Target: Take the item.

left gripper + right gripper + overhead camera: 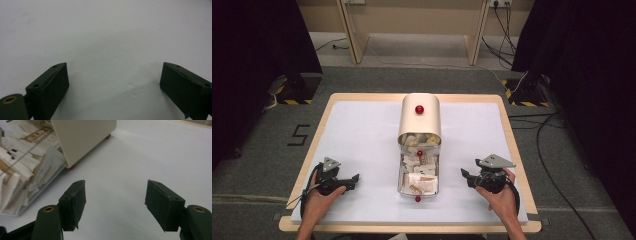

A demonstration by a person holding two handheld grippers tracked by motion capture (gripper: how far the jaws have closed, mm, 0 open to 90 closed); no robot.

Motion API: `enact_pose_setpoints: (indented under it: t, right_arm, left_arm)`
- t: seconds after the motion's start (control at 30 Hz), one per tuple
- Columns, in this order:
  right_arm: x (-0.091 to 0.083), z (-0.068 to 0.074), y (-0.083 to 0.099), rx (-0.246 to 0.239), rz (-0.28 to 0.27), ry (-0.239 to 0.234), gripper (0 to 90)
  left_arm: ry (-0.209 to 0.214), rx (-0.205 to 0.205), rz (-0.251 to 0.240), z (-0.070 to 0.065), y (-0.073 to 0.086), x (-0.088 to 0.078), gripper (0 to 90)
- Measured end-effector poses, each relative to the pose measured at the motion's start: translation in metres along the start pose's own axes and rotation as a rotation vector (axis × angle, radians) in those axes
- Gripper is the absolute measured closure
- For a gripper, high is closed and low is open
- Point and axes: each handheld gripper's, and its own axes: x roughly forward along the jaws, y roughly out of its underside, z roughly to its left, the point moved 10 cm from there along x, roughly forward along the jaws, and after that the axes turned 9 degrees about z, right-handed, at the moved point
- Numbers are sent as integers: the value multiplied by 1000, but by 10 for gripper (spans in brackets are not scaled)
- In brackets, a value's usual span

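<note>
Both grippers, left (354, 178) and right (464, 173), released near tabletop's (362, 130) front edge; next probably close drawer (418, 176).

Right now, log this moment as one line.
left gripper open, empty | right gripper open, empty | box of paper packets between them

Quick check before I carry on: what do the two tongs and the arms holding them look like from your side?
Both are black hand-held units. The left tongs and right tongs each carry a grey three-cornered plate on top, and a dark cable trails back from each. Up close, the jaws are dark blocky pads with small screw holes, and brass-coloured rings sit at the hinges. The forearms are bare; no sleeves or gloves are visible.
</note>
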Motion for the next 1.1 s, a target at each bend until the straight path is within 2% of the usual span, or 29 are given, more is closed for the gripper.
enact_pose_setpoints:
  t: [0.37, 0.47, 0.5, 0.53, 0.57, 0.6, 0.8, 1.1]
  right_arm:
    - [-9, 21, -15, -27, -35, -36, 352]
    - [-11, 33, -19, -48, -39, -59, 356]
    - [-11, 33, -19, -48, -39, -59, 356]
    - [-11, 40, -22, -61, -42, -68, 358]
    - [-11, 40, -22, -61, -42, -68, 358]
    - [-11, 47, -24, -73, -46, -82, 360]
    - [-13, 63, -30, -104, -50, -104, 363]
    - [-11, 76, -31, -127, -46, -124, 370]
  left_arm:
    - [-1, 0, 0, 0, 0, 0, 78]
    - [-1, 0, -1, 0, 0, 0, 78]
    - [-1, 0, -1, 0, 0, 0, 78]
    - [-1, 0, 0, 0, 0, 0, 78]
    - [-1, 0, 0, 0, 0, 0, 78]
    - [-1, 0, 0, 0, 0, 0, 77]
    - [-1, 0, 0, 0, 0, 0, 78]
    - [-1, 0, -1, 0, 0, 0, 78]
